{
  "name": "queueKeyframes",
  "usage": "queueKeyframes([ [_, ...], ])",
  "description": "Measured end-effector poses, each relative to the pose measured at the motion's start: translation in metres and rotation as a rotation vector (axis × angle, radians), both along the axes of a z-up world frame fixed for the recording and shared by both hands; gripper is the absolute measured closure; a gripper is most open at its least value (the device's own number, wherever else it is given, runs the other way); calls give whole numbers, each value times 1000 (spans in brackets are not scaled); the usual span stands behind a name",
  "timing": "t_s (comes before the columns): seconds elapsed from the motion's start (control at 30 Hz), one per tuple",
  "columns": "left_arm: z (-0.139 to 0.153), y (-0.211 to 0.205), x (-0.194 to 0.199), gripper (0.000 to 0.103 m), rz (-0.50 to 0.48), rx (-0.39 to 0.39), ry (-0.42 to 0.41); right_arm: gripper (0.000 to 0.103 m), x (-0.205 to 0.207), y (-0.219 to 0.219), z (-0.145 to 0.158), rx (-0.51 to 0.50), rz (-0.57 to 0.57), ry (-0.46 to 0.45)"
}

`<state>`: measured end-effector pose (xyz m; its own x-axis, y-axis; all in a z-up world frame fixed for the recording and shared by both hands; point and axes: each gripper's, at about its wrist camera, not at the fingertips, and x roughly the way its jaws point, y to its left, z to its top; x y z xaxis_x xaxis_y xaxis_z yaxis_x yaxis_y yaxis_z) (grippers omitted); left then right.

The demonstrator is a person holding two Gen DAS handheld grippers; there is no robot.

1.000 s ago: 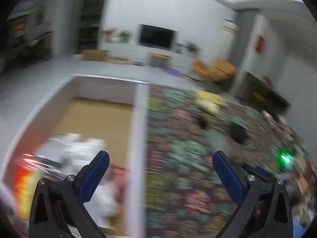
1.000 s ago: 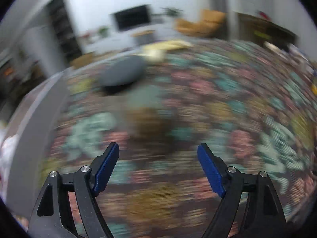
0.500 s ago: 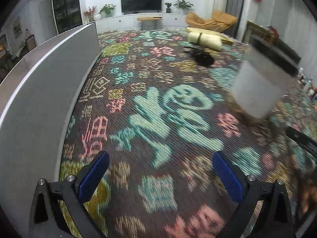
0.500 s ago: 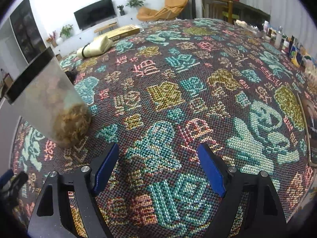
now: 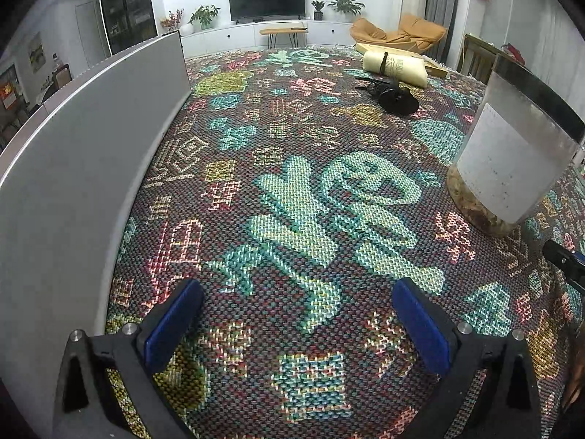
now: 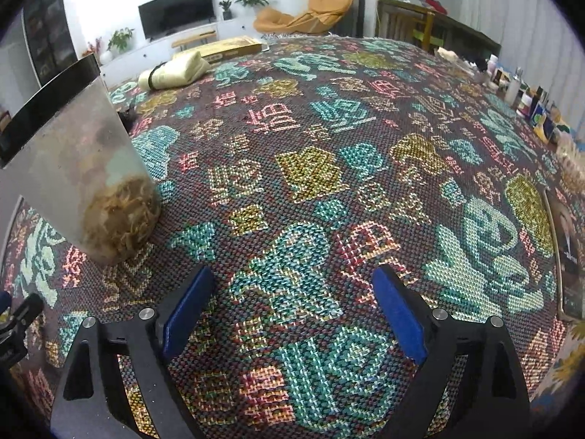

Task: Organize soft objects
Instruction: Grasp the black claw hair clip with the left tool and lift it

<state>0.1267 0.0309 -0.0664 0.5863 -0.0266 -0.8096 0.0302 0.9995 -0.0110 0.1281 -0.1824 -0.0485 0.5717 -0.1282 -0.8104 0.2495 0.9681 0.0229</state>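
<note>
Left gripper (image 5: 298, 314) angled down at patterned rug (image 5: 292, 197), jaws spread wide, nothing between blue pads (image 5: 172, 323). Right gripper (image 6: 292, 305) pitched down likewise, jaws opening, only rug between them. Frosted pouch (image 6: 91, 168) with black top strip stands upright on rug between both grippers, touching neither; tan fibrous contents at bottom. Grey box wall (image 5: 80, 168) along left. Farther: black bundle (image 5: 396, 97), then cream roll (image 5: 395, 67).

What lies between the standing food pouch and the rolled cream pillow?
In the left view, only patterned rug and a small black object separate pouch and pillow.
</note>
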Motion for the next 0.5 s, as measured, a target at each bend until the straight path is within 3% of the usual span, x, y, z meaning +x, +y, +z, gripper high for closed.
queueKeyframes([
  [0.3, 2, 0, -1, 0, -4, 2, 9, 10, 0, -1, 0, 0, 0, 0],
  [0.5, 15, 4, 51, 0, 13, -48, 44, 10, 0, 0, 0, -1, 0, 0],
])
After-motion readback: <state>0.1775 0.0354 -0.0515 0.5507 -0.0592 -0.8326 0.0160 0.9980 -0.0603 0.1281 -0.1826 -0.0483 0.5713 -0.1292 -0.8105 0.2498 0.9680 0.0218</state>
